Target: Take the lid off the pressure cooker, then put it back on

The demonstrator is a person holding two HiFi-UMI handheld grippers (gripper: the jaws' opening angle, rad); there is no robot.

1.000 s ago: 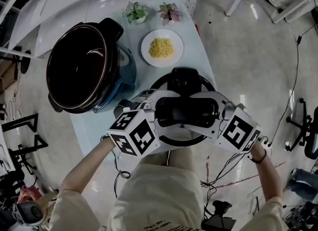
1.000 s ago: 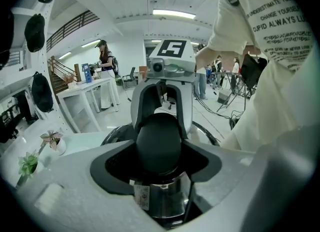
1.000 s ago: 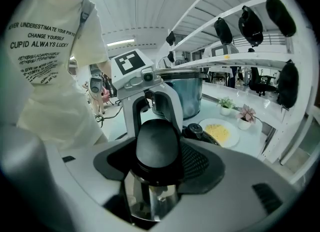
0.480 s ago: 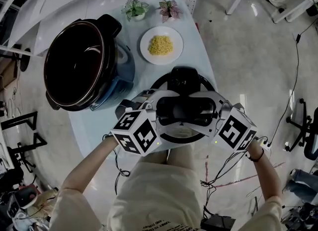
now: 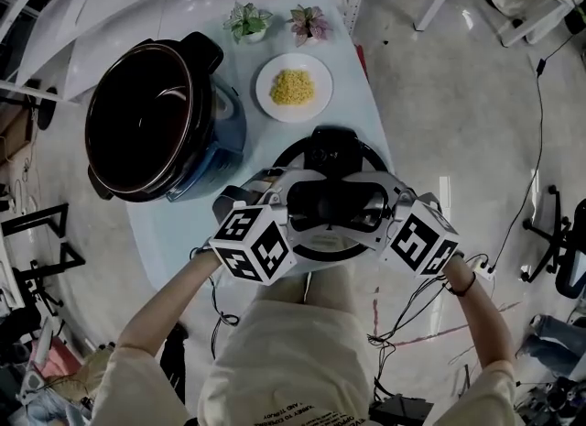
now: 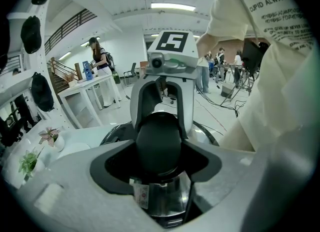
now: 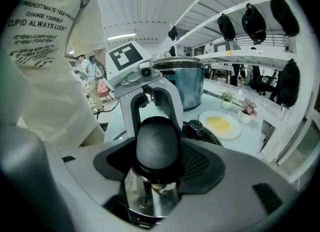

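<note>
The round steel pressure cooker lid point(image 5: 304, 246) with its black handle point(image 5: 334, 202) is over the near end of the table, close to my body. My left gripper point(image 5: 295, 202) is shut on the handle's left end and my right gripper point(image 5: 377, 206) on its right end. In the left gripper view the black handle point(image 6: 159, 136) fills the left gripper point(image 6: 159, 158), with steel below. The right gripper view shows the same handle point(image 7: 157, 143) inside the right gripper point(image 7: 159, 163). The open cooker pot point(image 5: 146, 122), dark inside, stands at the far left. Whether the lid rests on the table cannot be told.
A white plate point(image 5: 314, 99) of yellow food sits beyond the lid, with two small potted plants point(image 5: 249, 21) point(image 5: 309, 21) behind it. The pale blue table point(image 5: 183, 223) is narrow; its right edge runs just beside the lid. Cables lie on the floor to the right.
</note>
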